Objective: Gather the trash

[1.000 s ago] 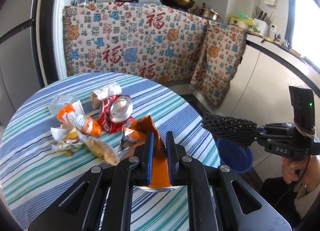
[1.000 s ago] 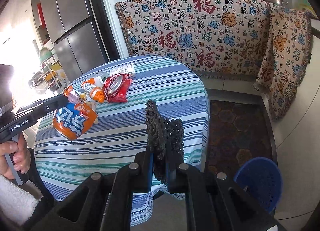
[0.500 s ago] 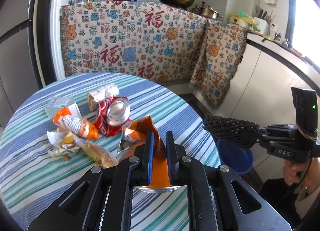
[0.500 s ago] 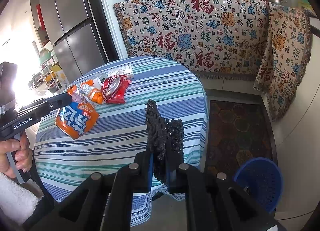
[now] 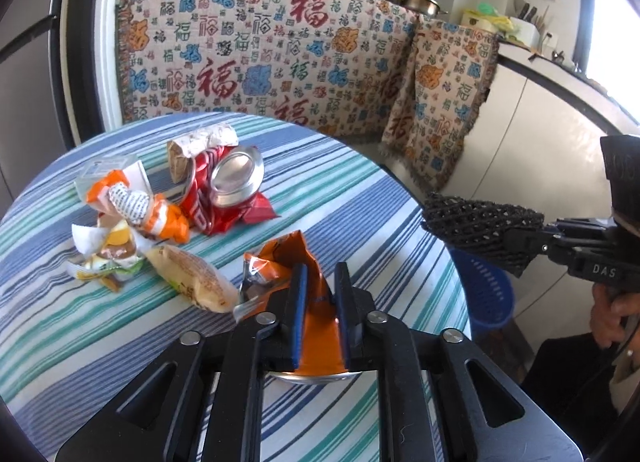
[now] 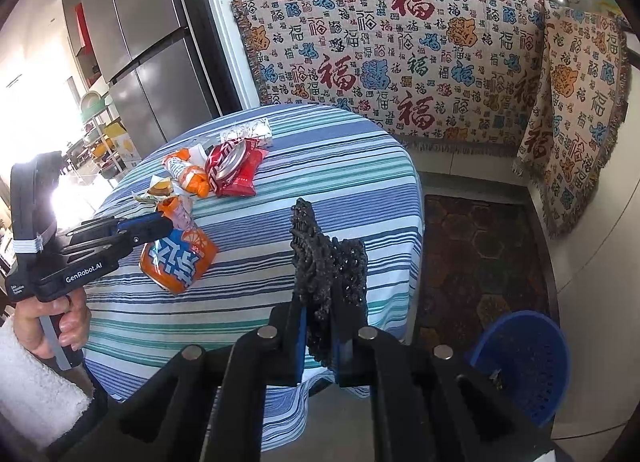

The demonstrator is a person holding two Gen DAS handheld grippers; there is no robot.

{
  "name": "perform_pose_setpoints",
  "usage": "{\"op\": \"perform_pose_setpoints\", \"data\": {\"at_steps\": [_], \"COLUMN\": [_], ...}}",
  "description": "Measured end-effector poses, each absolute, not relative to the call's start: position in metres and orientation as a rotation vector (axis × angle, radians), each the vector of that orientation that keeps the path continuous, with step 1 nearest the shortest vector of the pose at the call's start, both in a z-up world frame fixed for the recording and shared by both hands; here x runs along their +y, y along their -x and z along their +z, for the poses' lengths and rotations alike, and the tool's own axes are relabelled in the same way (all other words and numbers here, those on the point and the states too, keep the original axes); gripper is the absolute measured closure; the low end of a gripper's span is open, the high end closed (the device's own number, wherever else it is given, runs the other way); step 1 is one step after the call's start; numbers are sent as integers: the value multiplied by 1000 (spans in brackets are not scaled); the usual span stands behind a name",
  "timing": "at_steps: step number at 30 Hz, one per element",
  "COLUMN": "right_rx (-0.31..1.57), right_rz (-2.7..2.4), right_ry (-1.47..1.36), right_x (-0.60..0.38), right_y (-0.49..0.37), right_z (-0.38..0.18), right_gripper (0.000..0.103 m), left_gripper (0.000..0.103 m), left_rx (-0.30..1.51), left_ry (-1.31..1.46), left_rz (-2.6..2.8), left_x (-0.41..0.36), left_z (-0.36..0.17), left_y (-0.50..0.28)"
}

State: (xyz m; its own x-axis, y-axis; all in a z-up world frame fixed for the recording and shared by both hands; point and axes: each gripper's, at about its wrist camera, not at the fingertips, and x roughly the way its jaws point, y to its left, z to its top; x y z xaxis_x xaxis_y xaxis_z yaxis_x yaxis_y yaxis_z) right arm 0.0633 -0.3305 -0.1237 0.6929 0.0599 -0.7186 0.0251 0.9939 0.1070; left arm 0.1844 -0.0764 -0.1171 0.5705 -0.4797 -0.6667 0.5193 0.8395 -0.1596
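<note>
Orange snack bag [image 6: 180, 258] between left tongs [image 5: 320, 302], jaws opening; bag over striped table [image 6: 320, 182], long axis tilted, torn mouth up toward the trash pile [image 5: 160, 214]. White characters on bag, unreadable here. Tongs' body reads "GenRobot.AI". Right tongs [image 6: 322, 326] pinch black mesh [image 6: 328, 262].

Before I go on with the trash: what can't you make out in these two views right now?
- Blue basket: contents unreadable; left wrist view has it behind the table edge and the right gripper.
- Orange bag: lower part hidden by the left gripper, whose jaws are opening around it.
- Black mesh item: identity unclear.
</note>
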Motion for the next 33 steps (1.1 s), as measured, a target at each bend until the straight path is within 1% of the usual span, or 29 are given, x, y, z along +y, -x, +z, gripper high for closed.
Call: {"op": "perform_pose_setpoints", "data": {"at_steps": [1,3,8,10,14,16,20,24,26,28,29,30,31,33], "right_rx": [805,803,800,800,801,801,797,799,800,799,800,802,804,807], "right_rz": [21,23,25,26,29,33,40,44,45,44,44,43,43,38], "right_ry": [-113,-115,-121,-122,-124,-126,-118,-108,-97,-86,-83,-82,-82,-80], "right_x": [-330,-330,-332,-333,-333,-332,-328,-322,-318,-316,-315,-315,-315,-316], "right_y": [-64,-64,-65,-64,-63,-62,-63,-66,-66,-66,-66,-66,-66,-64], "right_z": [-124,-124,-125,-126,-128,-129,-127,-129,-129,-130,-130,-131,-132,-134], "right_gripper": [94,94,94,94,94,94,94,94,94,94,94,94,94,94], "left_gripper": [51,33,31,26,19,14,11,11,11,14,16,27,48,48], "left_rx": [765,741,750,747,718,715,770,844,858,863,862,861,862,853], "left_ry": [-54,-54,-40,-29,-12,-8,-3,30,71,83,72,60,59,70], "left_rz": [-592,-586,-584,-579,-550,-532,-496,-462,-434,-416,-405,-395,-396,-406], "left_x": [-76,-74,-69,-64,-48,-40,-32,-39,-41,-45,-47,-50,-51,-52], "left_z": [-117,-114,-112,-109,-100,-101,-124,-151,-157,-160,-161,-162,-163,-164], "left_y": [-183,-179,-174,-167,-154,-147,-139,-148,-157,-164,-166,-169,-169,-171]}}
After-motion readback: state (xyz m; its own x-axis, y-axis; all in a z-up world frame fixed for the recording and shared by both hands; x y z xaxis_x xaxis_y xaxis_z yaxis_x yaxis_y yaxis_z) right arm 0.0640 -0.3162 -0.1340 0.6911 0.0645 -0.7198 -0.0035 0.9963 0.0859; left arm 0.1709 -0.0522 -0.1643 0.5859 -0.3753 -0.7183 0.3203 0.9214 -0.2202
